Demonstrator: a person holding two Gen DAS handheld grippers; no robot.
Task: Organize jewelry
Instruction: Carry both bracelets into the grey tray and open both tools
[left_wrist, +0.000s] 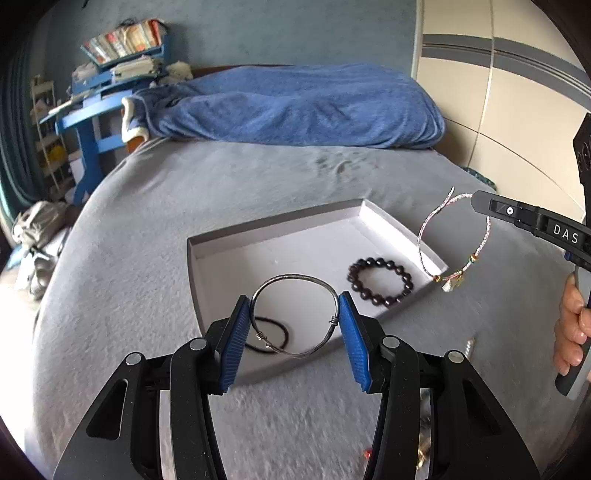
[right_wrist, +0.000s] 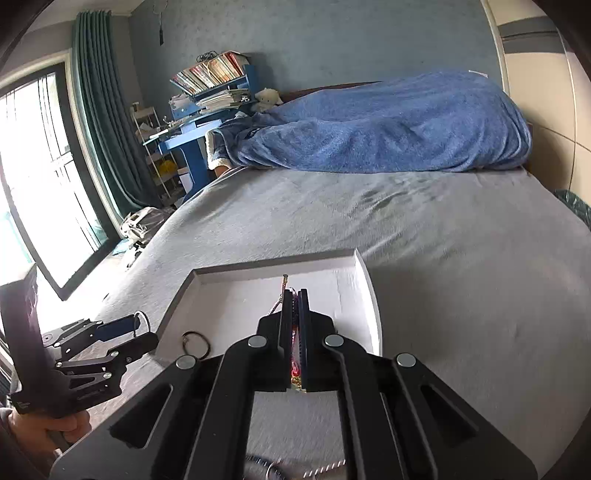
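My left gripper (left_wrist: 294, 306) is shut on a thin silver wire bangle (left_wrist: 295, 282), its blue pads (left_wrist: 236, 339) pressing the ring's two sides above the near edge of a white shallow tray (left_wrist: 258, 232). In the tray lie a dark bead bracelet (left_wrist: 380, 282) and a black hair tie (left_wrist: 275, 338). My right gripper (right_wrist: 294, 295) is shut on a pink-white cord bracelet (left_wrist: 456, 240) with small charms, which hangs over the tray's right rim. In the right wrist view the cord (right_wrist: 294, 347) shows only as a strip between the pads, above the tray (right_wrist: 365, 291).
The tray rests on a grey bed sheet (left_wrist: 184, 192). A rolled blue blanket (left_wrist: 295, 107) lies at the far end. Small jewelry pieces (left_wrist: 469, 345) lie on the sheet near the tray's right front. A blue desk with books (right_wrist: 207, 92) stands left of the bed.
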